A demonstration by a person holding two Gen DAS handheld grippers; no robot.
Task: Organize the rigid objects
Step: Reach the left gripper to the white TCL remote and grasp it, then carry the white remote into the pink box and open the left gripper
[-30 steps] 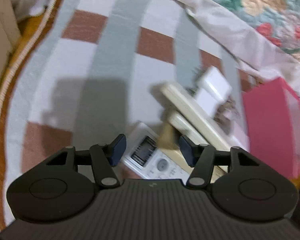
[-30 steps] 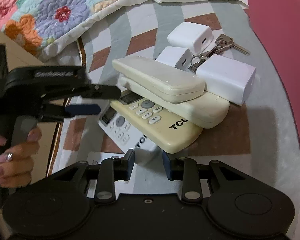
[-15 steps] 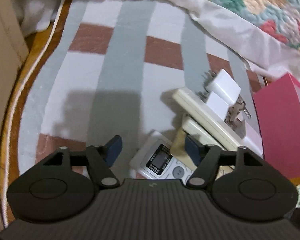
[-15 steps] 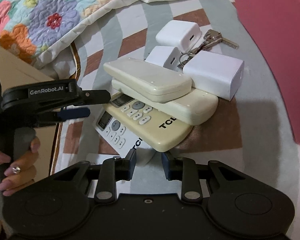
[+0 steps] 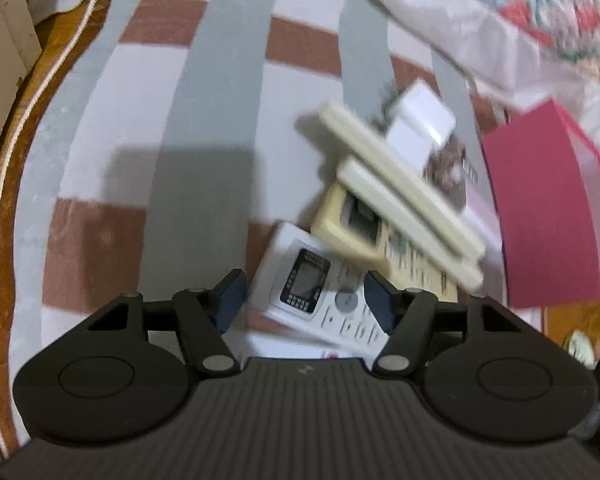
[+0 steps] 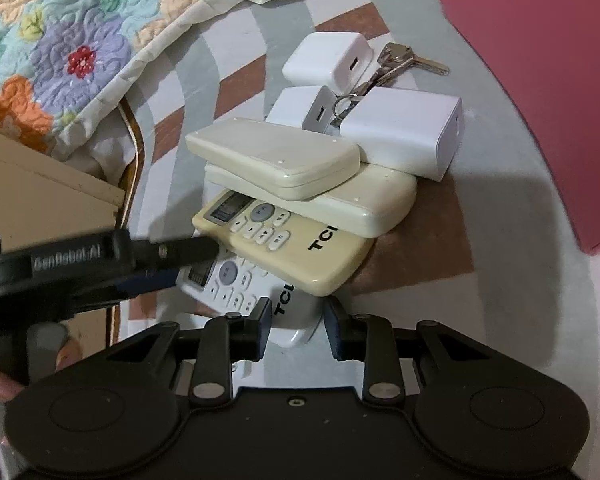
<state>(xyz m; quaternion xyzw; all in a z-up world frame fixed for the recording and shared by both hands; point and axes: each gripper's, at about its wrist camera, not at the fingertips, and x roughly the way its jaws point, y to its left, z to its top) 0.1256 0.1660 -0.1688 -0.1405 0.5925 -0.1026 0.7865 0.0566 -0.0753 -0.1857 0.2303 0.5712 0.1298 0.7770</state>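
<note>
Striped bedcloth (image 5: 204,128) carries our remote pile near the pink box (image 6: 540,80). Our left gripper (image 5: 302,294), jaws just narrowing, straddles the white remote (image 5: 312,292) unclenched; our right gripper (image 6: 298,320) brackets its near end, grip unclear.

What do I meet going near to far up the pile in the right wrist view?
White remote → yellowed TCL remote → lower cream remote → upper cream remote → far charger → keys.
</note>
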